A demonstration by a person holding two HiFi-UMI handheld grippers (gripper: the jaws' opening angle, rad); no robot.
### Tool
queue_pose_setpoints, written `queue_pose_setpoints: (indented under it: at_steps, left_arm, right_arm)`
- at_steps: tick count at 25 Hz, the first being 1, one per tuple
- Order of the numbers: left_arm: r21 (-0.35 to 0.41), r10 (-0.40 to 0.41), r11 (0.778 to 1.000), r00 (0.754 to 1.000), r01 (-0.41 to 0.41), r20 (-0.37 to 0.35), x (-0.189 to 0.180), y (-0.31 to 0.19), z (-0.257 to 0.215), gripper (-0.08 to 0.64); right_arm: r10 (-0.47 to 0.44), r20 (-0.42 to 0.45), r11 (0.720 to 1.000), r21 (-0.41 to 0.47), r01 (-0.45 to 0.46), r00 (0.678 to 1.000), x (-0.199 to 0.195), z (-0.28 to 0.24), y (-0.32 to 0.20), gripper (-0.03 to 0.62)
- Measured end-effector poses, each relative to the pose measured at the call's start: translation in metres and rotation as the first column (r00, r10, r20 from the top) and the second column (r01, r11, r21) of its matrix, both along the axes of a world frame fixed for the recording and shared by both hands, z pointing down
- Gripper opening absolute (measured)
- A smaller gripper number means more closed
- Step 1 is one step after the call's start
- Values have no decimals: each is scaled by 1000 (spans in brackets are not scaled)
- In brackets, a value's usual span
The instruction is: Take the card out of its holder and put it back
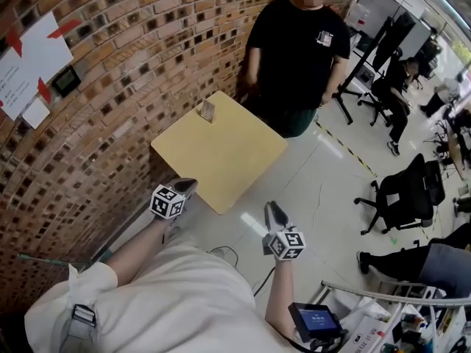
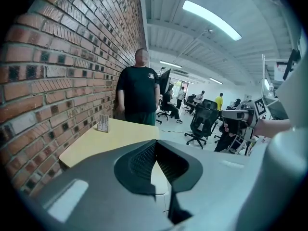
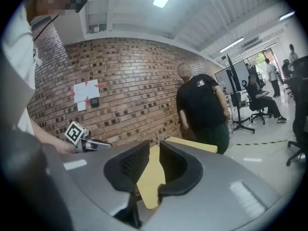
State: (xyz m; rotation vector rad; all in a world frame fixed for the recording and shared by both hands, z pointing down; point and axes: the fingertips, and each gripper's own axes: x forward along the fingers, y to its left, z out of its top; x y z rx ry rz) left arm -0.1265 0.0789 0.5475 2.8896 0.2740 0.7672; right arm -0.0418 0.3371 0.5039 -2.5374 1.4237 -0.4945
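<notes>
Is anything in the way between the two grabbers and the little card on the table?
Nothing I can see. The card sits in its holder at the far edge of the table. Only bare tabletop lies between it and the left gripper and right gripper. The person in black stands beyond it.

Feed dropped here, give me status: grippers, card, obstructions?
Left gripper shut, right gripper open, both empty, short of table. Card in holder, far table edge by wall. Person stands beyond table.

Office with swivel chairs (image 1: 401,193), whiteboard (image 1: 372,9)
</notes>
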Motion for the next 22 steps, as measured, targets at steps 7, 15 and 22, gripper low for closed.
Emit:
queue_pose_setpoints:
  at_steps: [7,15,22]
  left_arm:
    - [-5,-6,1000,1000,6,14,-11,8,8,21]
    - [-8,-27,1000,1000,27,5,-16,4,6,29]
    - [-27,-39,999,999,39,26,-20,-13,16,35]
  right_arm:
    - [4,16,1000,-2,-4,1000,-5,8,8,58]
    - [-13,22,1000,-5,13,1000,-8,12,2,58]
    - [-20,39,1000,-20,21,999,-2,18,-17,58]
